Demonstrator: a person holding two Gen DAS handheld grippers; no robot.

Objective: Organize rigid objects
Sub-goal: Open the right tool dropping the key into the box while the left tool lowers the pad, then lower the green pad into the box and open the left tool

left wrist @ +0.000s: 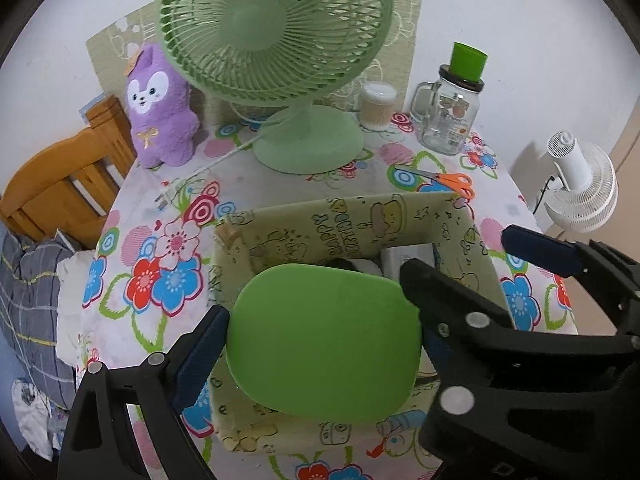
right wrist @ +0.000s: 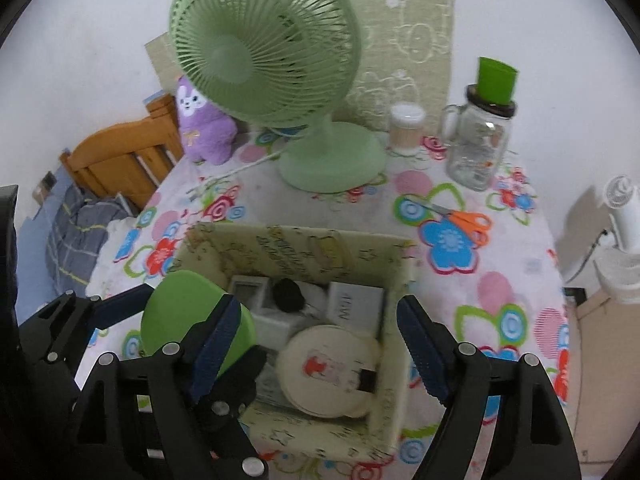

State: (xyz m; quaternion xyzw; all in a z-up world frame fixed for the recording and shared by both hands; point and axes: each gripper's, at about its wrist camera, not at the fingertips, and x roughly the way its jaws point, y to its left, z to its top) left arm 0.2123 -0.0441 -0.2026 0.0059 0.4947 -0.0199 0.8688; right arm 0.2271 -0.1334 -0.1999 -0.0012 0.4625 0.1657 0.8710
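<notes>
Left claw (left wrist: 320, 340) grips a smooth, rounded green lid (left wrist: 324, 340), seemingly plastic; right claw (right wrist: 316, 344) gapes.

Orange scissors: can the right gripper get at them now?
Probably yes. The right gripper is open and empty, and the orange scissors lie uncovered on the tablecloth beyond the box.

Soft, even indoor light, strong fisheye bending with dark corners, right wrist view slightly motion-blurred.
</notes>
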